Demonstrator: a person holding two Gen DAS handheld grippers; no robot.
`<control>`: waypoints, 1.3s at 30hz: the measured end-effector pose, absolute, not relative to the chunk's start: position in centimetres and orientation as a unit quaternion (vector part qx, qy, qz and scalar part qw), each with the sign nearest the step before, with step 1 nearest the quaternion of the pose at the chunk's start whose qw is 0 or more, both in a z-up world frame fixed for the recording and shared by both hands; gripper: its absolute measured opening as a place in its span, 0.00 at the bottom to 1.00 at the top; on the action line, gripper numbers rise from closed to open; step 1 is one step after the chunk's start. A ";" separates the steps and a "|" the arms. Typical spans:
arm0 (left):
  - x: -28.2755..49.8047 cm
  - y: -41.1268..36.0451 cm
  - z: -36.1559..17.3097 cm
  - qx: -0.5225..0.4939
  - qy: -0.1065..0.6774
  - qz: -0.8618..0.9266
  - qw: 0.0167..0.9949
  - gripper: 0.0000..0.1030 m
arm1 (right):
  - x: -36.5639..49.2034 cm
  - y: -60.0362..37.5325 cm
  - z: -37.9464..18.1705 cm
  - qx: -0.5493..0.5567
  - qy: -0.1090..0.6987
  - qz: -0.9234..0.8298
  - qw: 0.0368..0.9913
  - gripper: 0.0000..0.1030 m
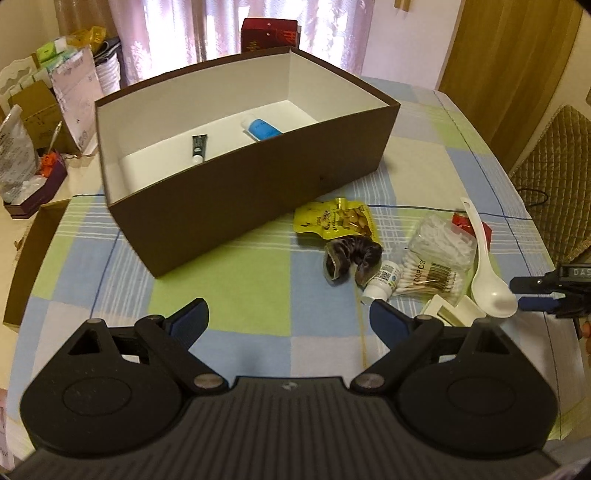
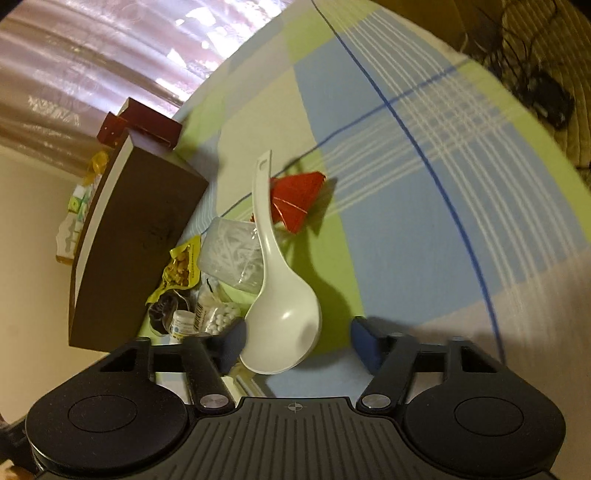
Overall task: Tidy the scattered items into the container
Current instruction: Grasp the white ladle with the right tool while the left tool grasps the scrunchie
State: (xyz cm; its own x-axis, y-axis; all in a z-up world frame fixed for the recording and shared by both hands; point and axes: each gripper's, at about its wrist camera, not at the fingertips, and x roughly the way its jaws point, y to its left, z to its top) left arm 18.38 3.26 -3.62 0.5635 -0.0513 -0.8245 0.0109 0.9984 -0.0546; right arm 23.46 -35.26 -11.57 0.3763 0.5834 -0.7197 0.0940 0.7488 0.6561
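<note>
My right gripper (image 2: 295, 341) has its jaws spread wide, and the bowl of the white plastic soup spoon (image 2: 282, 325) sits between the blue pads, touching or nearly touching the left-side pad; nothing is clamped yet. I judge this alignment prepares a grip on the bowl. The spoon's handle runs forward and away, resting across the clear bag of cotton swabs (image 2: 232, 254), with a red folded wrapper (image 2: 295, 199) beyond it.

My left gripper (image 1: 290, 319) is also spread apart and empty, low over the cloth. Ahead and to its right lie the yellow snack pouch (image 1: 334, 221), a dark crumpled wrapper (image 1: 349, 258) and a small white bottle (image 1: 380, 282).

The brown cardboard box with white lining (image 1: 258, 184) stands ahead of it, already containing a blue-and-white tube (image 1: 262, 127) and a small dark tube (image 1: 199, 147).

The surface is a blue, green and cream checked tablecloth (image 1: 236, 299). Pink curtains (image 1: 177, 26) hang behind.
</note>
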 end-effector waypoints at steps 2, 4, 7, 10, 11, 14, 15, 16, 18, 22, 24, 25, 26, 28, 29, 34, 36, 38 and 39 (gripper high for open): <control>18.7 3.1 -4.0 -0.023 0.468 -0.026 0.883 0.89 | 23.4 -35.5 -12.2 0.337 0.534 0.154 0.760 0.50; 19.1 3.0 -4.4 -0.024 0.471 -0.033 0.881 0.86 | 23.4 -35.6 -12.5 0.352 0.529 0.150 0.758 0.49; 19.7 2.7 -5.2 -0.027 0.476 -0.048 0.878 0.84 | 23.6 -35.7 -13.2 0.360 0.537 0.138 0.750 0.15; 20.2 2.4 -6.1 -0.023 0.479 -0.064 0.875 0.81 | 23.0 -36.5 -13.9 0.391 0.535 0.122 0.739 0.07; 20.5 2.3 -6.4 -0.021 0.480 -0.068 0.874 0.80 | 22.8 -36.8 -14.0 0.402 0.533 0.116 0.736 0.06; 21.4 2.0 -7.1 -0.022 0.481 -0.081 0.872 0.78 | 22.5 -37.6 -14.2 0.424 0.526 0.104 0.730 0.06; 21.7 2.0 -7.3 -0.023 0.481 -0.087 0.872 0.76 | 22.4 -37.9 -14.2 0.433 0.523 0.101 0.727 0.06; 22.1 1.9 -7.5 -0.025 0.481 -0.092 0.872 0.74 | 22.3 -38.2 -14.2 0.442 0.520 0.097 0.725 0.06; 22.9 1.7 -7.9 -0.028 0.478 -0.103 0.872 0.72 | 22.0 -38.8 -14.0 0.450 0.514 0.091 0.724 0.06; 24.7 1.5 -9.0 -0.042 0.478 -0.121 0.869 0.60 | 21.5 -39.3 -13.8 0.460 0.506 0.080 0.725 0.06; 25.8 1.6 -9.6 -0.059 0.480 -0.130 0.866 0.57 | 21.3 -39.2 -13.8 0.463 0.503 0.074 0.726 0.06; 26.2 1.6 -9.9 -0.066 0.481 -0.131 0.864 0.57 | 21.2 -39.2 -13.8 0.465 0.502 0.072 0.726 0.06; 26.7 1.7 -10.2 -0.075 0.484 -0.132 0.862 0.57 | 21.0 -39.2 -13.8 0.467 0.501 0.070 0.726 0.06; 27.6 1.9 -10.7 -0.097 0.488 -0.135 0.857 0.56 | 20.8 -39.1 -13.7 0.469 0.499 0.065 0.726 0.06; 28.1 2.0 -11.1 -0.108 0.493 -0.136 0.852 0.56 | 20.7 -39.1 -13.7 0.470 0.498 0.064 0.726 0.06; 29.8 1.7 -12.4 -0.143 0.510 -0.130 0.838 0.56 | 20.3 -39.0 -13.6 0.471 0.492 0.055 0.730 0.06; 30.2 1.6 -12.8 -0.146 0.514 -0.124 0.836 0.56 | 20.2 -38.8 -13.5 0.472 0.490 0.052 0.731 0.06; 30.4 1.3 -13.0 -0.136 0.512 -0.121 0.840 0.52 | 20.1 -38.7 -13.3 0.473 0.487 0.052 0.732 0.06; 30.5 1.3 -13.0 -0.131 0.512 -0.123 0.840 0.40 | 20.1 -38.7 -13.3 0.474 0.487 0.052 0.732 0.06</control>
State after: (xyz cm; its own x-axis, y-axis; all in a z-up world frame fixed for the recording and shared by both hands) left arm 30.51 1.28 -13.04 0.4446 -0.3407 -0.8284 0.0726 0.9355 -0.3458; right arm 20.09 -38.67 -13.28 0.5209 0.5378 -0.6629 0.3843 0.5457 0.7447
